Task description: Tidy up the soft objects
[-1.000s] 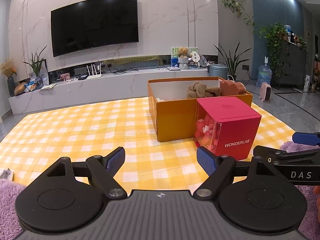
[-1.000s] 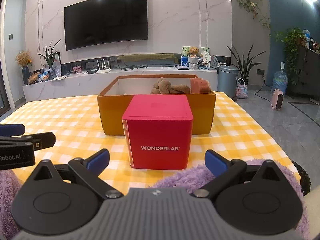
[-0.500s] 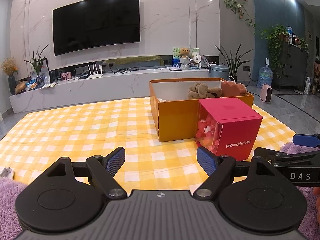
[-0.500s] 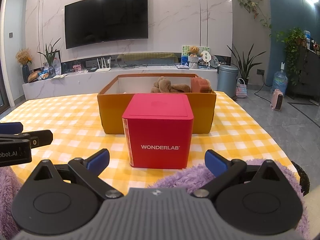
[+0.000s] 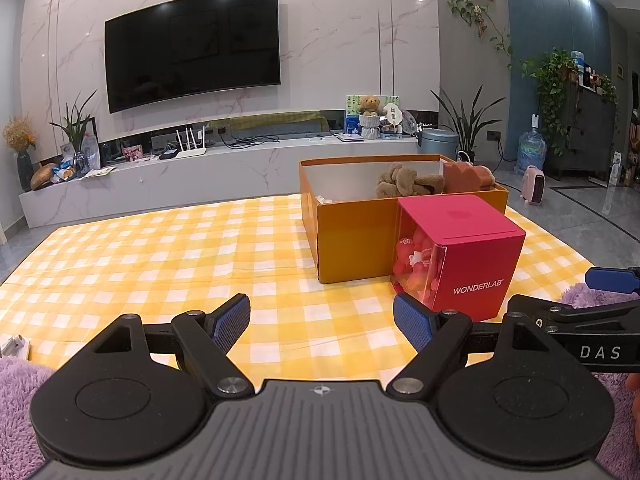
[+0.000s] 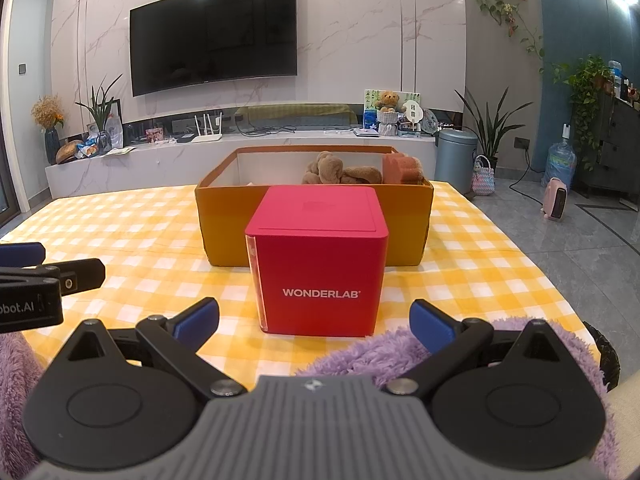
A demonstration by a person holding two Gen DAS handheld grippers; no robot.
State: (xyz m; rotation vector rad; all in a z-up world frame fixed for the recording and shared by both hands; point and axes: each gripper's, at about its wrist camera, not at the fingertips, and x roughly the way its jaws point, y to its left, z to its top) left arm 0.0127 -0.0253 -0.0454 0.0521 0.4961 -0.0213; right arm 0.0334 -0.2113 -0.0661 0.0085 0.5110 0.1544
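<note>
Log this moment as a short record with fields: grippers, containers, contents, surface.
left gripper: open, empty, above the cloth
right gripper: open, empty, facing the red cube
red cube box: lid on, in front of the orange box
orange box: open-topped, on the cloth
contents: brown plush toy and a pinkish-brown soft item at the box's right end
surface: yellow checked cloth
near edge: purple fluffy fabric

Both low, facing orange box
</note>
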